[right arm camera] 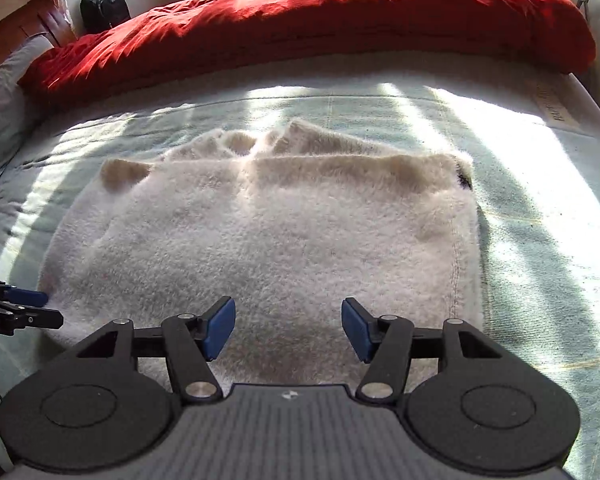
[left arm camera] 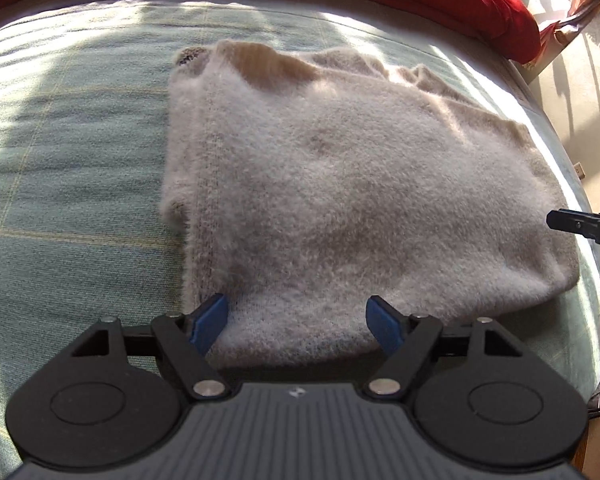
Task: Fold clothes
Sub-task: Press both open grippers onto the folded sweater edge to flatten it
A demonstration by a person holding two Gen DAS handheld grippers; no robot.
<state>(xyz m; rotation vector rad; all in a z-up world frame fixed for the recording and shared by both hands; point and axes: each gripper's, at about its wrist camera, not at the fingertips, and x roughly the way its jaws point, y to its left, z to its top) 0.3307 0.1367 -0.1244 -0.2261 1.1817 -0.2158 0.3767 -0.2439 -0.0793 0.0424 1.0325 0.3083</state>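
Observation:
A fluffy cream sweater [left arm camera: 320,184] lies folded into a rough rectangle on a pale green bedspread [left arm camera: 68,200]. My left gripper [left arm camera: 296,322] hovers over the sweater's near edge, open, with only fabric below its blue pads. The tip of the other gripper [left arm camera: 580,226] pokes in at the right edge. In the right wrist view the same sweater [right arm camera: 284,240] fills the middle, its sleeves bunched at the far side. My right gripper [right arm camera: 288,326] stands open over its near edge, holding nothing. The left gripper's fingers [right arm camera: 24,304] show at the left edge.
A red duvet [right arm camera: 320,20] is heaped along the far side of the bed. A dark bag [right arm camera: 104,6] sits behind it at the left. The bed's edge and the floor [left arm camera: 580,92] lie to the right in the left wrist view.

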